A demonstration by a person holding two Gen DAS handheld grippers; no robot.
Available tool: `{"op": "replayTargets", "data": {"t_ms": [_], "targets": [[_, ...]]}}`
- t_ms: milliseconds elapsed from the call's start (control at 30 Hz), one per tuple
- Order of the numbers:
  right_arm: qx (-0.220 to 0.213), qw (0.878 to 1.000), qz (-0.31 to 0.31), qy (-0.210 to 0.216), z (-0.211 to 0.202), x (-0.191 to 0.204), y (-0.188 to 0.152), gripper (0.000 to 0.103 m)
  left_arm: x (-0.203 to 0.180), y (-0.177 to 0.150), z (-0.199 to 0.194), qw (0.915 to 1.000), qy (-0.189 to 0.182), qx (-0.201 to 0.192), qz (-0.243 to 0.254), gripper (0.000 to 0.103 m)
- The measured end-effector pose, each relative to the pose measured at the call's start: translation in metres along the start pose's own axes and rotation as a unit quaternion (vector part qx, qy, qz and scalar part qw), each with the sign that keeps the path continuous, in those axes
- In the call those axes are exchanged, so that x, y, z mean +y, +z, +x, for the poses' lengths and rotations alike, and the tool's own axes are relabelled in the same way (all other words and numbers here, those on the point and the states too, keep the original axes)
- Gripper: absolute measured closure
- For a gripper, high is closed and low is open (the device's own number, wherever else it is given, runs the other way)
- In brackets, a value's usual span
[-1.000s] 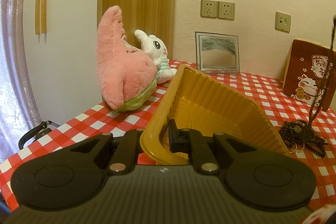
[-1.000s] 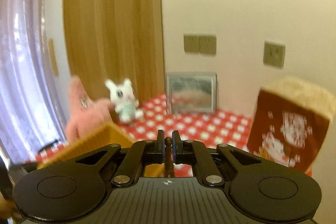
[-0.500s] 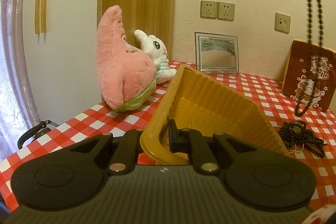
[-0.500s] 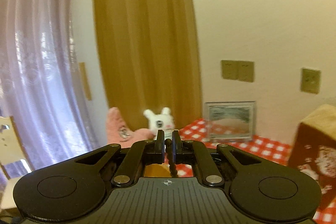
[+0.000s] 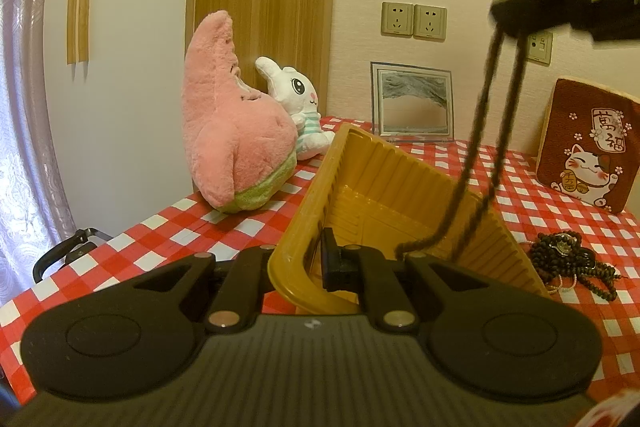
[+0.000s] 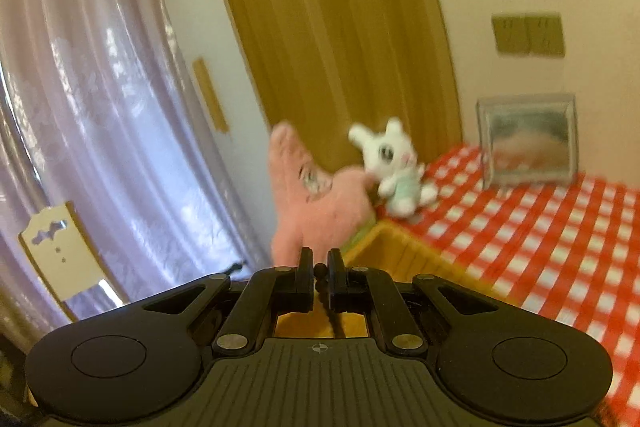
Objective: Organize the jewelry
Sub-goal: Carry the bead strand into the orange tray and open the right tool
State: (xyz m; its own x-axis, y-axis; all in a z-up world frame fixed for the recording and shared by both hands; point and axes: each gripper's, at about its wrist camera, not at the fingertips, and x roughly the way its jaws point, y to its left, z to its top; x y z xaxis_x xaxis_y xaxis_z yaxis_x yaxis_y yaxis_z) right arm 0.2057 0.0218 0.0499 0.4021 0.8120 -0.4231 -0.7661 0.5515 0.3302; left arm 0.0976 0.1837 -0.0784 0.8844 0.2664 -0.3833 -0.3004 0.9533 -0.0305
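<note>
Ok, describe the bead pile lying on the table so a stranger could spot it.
Start at the red-checked tablecloth and find the tilted yellow tray. Just right of it, before the lucky-cat cushion, lies the bead pile: dark, heaped and loose, unlike the strand dangling into the tray.

The desk [image 5: 248, 227] wears a red-and-white checked cloth. Against the wall stands a framed picture [image 5: 412, 101]; left of it sit a white rabbit toy [image 5: 296, 107] and a pink plush [image 5: 228, 135]; right of it, a cat cushion [image 5: 588, 147]; nearer, dark beads [image 5: 572, 263].
</note>
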Motion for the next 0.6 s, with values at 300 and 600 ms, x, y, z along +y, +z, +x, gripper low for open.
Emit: {"op": "replayTargets", "data": {"t_ms": [300,600], "targets": [[0.086,0.995,0.048,-0.012,0.047,-0.018,-0.056,0.096,0.000,0.000,-0.001,1.0000,0.000,0.000,-0.001,0.094],[0.094,0.994,0.046,-0.025,0.047,-0.017,-0.071,0.050,0.000,-0.001,-0.001,1.0000,0.000,0.001,-0.001,0.094]]}}
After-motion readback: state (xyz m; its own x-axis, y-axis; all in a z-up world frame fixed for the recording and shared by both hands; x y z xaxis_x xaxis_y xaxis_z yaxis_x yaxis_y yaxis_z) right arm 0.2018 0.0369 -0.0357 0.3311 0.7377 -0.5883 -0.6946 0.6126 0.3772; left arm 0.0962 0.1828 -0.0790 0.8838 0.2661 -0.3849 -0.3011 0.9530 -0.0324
